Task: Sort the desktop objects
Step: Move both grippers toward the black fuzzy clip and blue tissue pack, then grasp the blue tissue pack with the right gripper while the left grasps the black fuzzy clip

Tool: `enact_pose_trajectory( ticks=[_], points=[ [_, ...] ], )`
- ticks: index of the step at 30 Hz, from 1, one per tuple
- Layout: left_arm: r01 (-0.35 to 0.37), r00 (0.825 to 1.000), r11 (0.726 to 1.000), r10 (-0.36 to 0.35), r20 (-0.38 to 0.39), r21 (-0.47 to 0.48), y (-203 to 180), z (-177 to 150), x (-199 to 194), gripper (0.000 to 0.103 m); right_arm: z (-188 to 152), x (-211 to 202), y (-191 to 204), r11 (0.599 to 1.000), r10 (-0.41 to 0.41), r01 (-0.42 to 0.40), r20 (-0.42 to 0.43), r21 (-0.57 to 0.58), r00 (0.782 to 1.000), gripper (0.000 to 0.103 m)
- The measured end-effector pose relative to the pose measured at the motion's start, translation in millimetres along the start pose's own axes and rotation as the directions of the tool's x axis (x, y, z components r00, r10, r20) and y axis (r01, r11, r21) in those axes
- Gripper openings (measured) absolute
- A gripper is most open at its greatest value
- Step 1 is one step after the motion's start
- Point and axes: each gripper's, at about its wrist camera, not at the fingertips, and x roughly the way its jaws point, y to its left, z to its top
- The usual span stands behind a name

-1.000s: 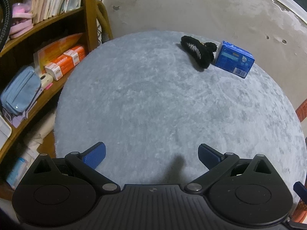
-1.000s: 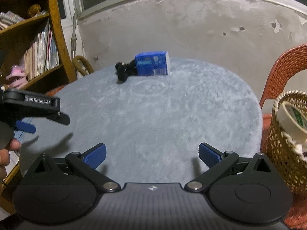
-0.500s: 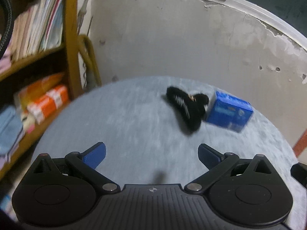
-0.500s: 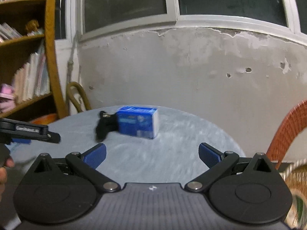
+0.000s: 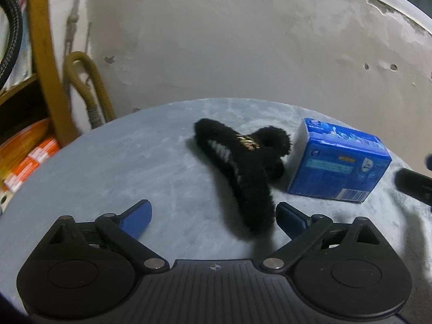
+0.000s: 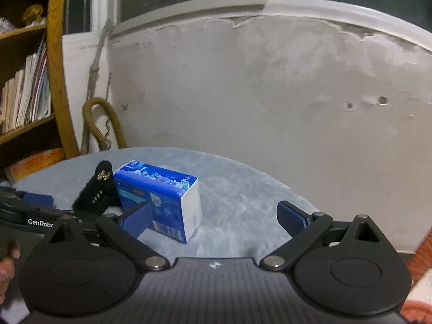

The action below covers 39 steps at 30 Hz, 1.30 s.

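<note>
Both grippers have advanced across the grey tabletop (image 5: 113, 162). Left gripper (image 5: 213, 217): jaws wide, empty, black furry hair claw (image 5: 243, 178) lying diagonally between them, nearer the right-hand pad. Right gripper (image 6: 213, 217): jaws closing, empty, blue tissue pack (image 6: 162, 199) just ahead, left of centre.

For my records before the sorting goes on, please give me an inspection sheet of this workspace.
Surface: round table with grey plush cover.
Job's things: black fuzzy hair claw beside blue tissue pack, at the far side.
Clutter: nothing seen.
Grippers: left gripper open, claw's near end between its fingers; right gripper closing, nothing gripped, pack by its left finger.
Cables: braided black cable, upper left.
Surroundings: bookshelf, corrugated hose, peeling wall.
</note>
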Motion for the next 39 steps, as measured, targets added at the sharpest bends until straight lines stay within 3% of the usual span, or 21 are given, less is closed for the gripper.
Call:
enact_pose_trajectory(
  ticks=[3, 4, 6, 8, 11, 15, 17, 19, 21, 23, 25, 29, 30, 31, 33, 34, 36, 37, 38, 39],
  points=[
    [0.000, 1.000, 1.000, 0.000, -0.007, 0.015, -4, 3, 12, 0.095, 1, 13, 3, 0.997, 0.049, -0.051, -0.021, -0.061, 0.999, 0.097],
    [0.006, 1.000, 1.000, -0.006, -0.014, 0.019, -4, 5, 15, 0.083, 3, 18, 4, 0.994, 0.067, -0.069, -0.030, -0.080, 0.997, 0.097],
    [0.004, 1.000, 0.999, -0.004, -0.006, 0.042, -7, 10, 18, 0.068, 5, 26, 5, 0.989, 0.097, -0.102, -0.044, -0.111, 0.994, 0.097],
    [0.040, 0.999, 0.998, -0.040, -0.011, 0.056, -8, 15, 19, 0.044, 8, 32, 4, 0.984, 0.117, -0.122, -0.049, -0.127, 0.992, 0.095],
    [0.056, 0.998, 0.997, -0.055, -0.013, 0.049, -9, 18, 21, 0.023, 10, 39, 2, 0.978, 0.173, -0.180, -0.071, -0.108, 0.982, 0.084],
    [0.070, 0.998, 0.996, -0.070, -0.003, 0.049, -9, 15, 18, 0.019, 8, 38, 12, 0.953, 0.256, -0.269, -0.105, -0.136, 0.961, 0.077],
    [0.088, 0.996, 0.996, -0.088, -0.009, 0.028, -5, 15, 18, 0.018, 6, 37, 18, 0.943, 0.283, -0.301, -0.131, -0.142, 0.950, 0.048],
    [0.099, 0.995, 0.995, -0.099, -0.017, -0.014, 2, 14, 14, 0.017, 10, 38, 13, 0.947, 0.300, -0.314, -0.160, -0.070, 0.940, 0.035],
    [0.120, 0.993, 0.991, -0.121, -0.016, -0.053, 11, 13, 3, 0.017, 11, 28, 3, 0.937, 0.349, -0.339, -0.163, 0.086, 0.923, 0.026],
    [0.154, 0.988, 0.986, -0.155, -0.010, -0.060, 18, 9, -15, 0.017, 7, 9, -11, 0.894, 0.408, -0.366, -0.135, 0.257, 0.903, 0.024],
    [0.187, 0.982, 0.981, -0.187, -0.003, -0.049, 25, 1, -38, 0.017, -3, -15, -20, 0.827, 0.473, -0.398, -0.108, 0.398, 0.875, 0.024],
    [0.244, 0.970, 0.968, -0.245, -0.009, -0.061, 40, -22, -88, 0.017, -44, -71, -30, 0.637, 0.580, -0.424, -0.038, 0.643, 0.813, 0.025],
    [0.257, 0.966, 0.965, -0.258, -0.019, -0.056, 44, -31, -99, 0.017, -61, -87, -30, 0.606, 0.580, -0.390, -0.049, 0.693, 0.813, 0.025],
    [0.273, 0.961, 0.961, -0.275, -0.039, -0.047, 47, -38, -106, 0.017, -73, -94, -31, 0.604, 0.568, -0.353, -0.075, 0.715, 0.820, 0.025],
    [0.319, 0.944, 0.947, -0.320, -0.085, -0.027, 51, -55, -119, 0.017, -94, -114, -28, 0.643, 0.542, -0.299, -0.144, 0.705, 0.828, 0.030],
    [0.324, 0.941, 0.946, -0.321, -0.107, 0.009, 50, -64, -124, 0.017, -101, -122, -26, 0.680, 0.521, -0.278, -0.180, 0.678, 0.835, 0.041],
    [0.304, 0.949, 0.949, -0.293, -0.115, 0.084, 48, -81, -140, 0.018, -103, -140, -19, 0.776, 0.447, -0.254, -0.220, 0.577, 0.867, 0.049],
    [0.296, 0.952, 0.950, -0.285, -0.115, 0.100, 49, -87, -145, 0.018, -101, -152, -15, 0.836, 0.383, -0.226, -0.237, 0.500, 0.893, 0.070],
    [0.293, 0.953, 0.951, -0.281, -0.117, 0.101, 50, -91, -149, 0.019, -98, -161, -9, 0.890, 0.309, -0.186, -0.248, 0.417, 0.918, 0.097],
    [0.293, 0.952, 0.952, -0.282, -0.116, 0.090, 53, -95, -151, 0.020, -95, -171, -2, 0.937, 0.215, -0.129, -0.245, 0.324, 0.945, 0.103]
  ],
)
